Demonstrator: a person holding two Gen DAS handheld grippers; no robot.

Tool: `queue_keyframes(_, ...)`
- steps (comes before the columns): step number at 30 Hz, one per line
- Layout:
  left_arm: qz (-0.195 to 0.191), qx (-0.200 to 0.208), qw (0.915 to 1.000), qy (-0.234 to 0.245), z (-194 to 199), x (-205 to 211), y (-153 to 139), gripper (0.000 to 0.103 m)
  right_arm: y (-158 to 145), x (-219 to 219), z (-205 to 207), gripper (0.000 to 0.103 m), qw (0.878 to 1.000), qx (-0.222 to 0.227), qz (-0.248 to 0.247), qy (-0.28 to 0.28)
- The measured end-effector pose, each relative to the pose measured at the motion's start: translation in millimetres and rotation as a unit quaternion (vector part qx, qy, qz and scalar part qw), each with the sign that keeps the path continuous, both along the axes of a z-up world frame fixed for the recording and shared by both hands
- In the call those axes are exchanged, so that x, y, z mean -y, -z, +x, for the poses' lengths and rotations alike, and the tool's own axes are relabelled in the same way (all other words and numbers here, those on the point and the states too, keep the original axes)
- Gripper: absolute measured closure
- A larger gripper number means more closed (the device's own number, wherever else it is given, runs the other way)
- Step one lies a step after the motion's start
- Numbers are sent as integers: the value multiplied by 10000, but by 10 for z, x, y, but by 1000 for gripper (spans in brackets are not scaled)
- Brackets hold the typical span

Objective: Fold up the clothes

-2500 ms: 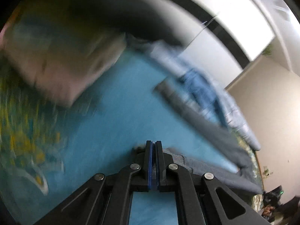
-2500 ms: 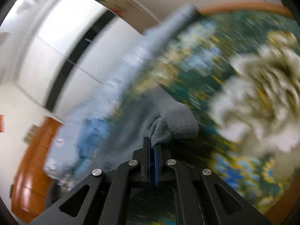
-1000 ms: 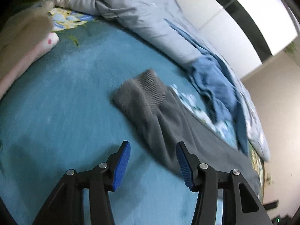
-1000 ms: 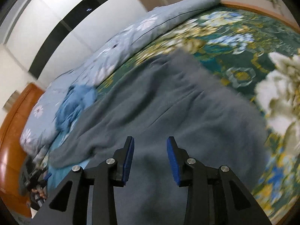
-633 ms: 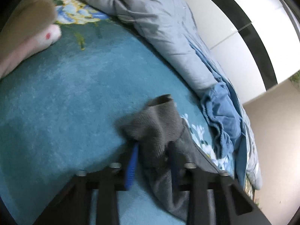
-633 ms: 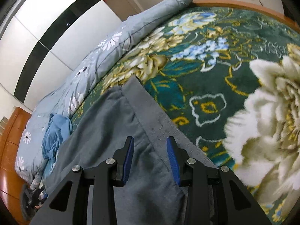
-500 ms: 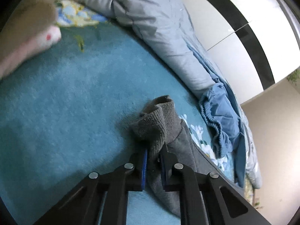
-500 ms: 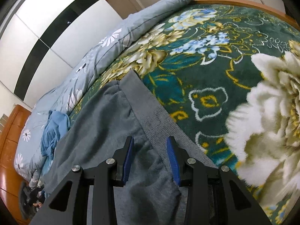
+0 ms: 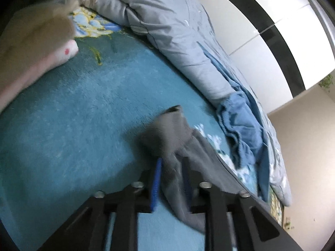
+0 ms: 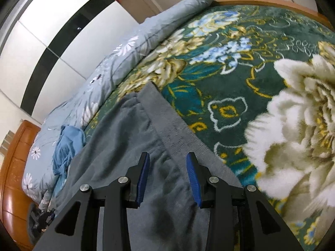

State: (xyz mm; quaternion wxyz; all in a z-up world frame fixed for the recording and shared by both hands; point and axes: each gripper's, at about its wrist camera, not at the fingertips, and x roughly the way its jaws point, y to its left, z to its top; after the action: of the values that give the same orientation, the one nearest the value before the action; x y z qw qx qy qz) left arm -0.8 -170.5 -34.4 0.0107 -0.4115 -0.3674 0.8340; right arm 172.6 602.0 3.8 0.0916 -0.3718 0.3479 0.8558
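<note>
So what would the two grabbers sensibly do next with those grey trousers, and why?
Probably the left gripper, jaws opening around the grey trousers cuff, should re-close on it. The right gripper hovers open over the waistband, and both ends need holding to fold.

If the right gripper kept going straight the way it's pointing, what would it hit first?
Most likely the grey trousers: the right gripper, jaws open, points down at the cloth near the waistband. How far off the cloth lies is unclear.

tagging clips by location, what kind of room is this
Most likely a bedroom: the grey trousers lie on a bed with a floral plush blanket, a rolled grey-blue quilt runs along its far side, and a glossy wardrobe stands behind.
</note>
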Motion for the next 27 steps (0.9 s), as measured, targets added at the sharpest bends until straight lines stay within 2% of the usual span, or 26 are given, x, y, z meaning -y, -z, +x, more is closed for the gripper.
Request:
queue_keyframes(4,113,-267,9987,421,524,5,-301,55,-172,84,232,65,9997,-198,56,-135)
queue_keyframes(7,130,-417,9964,723,1012,9,-460,50,-159,136,440,61,9994,-231,52,-238)
queue_keyframes(8,26,-443,9964,715,1201,34,-468,47,-132,149,527,61,9995,-211,54,-250)
queue_keyframes(12,-792,-475,9948,439,2012,130,-450,45,-46,148,827,61,9994,-275,-115,-189)
queue_keyframes(15,-951,-324,9948,171,2399,227,-323,45,6,143,1033,61,9991,-335,-240,-131)
queue_keyframes(20,-365,42,9992,144,2588,279,5,47,115,82,1316,61,9976,-437,-507,202)
queue_keyframes(27,10,-29,9989,460,2384,-7,166,47,308,1,1554,61,9932,-447,-919,563)
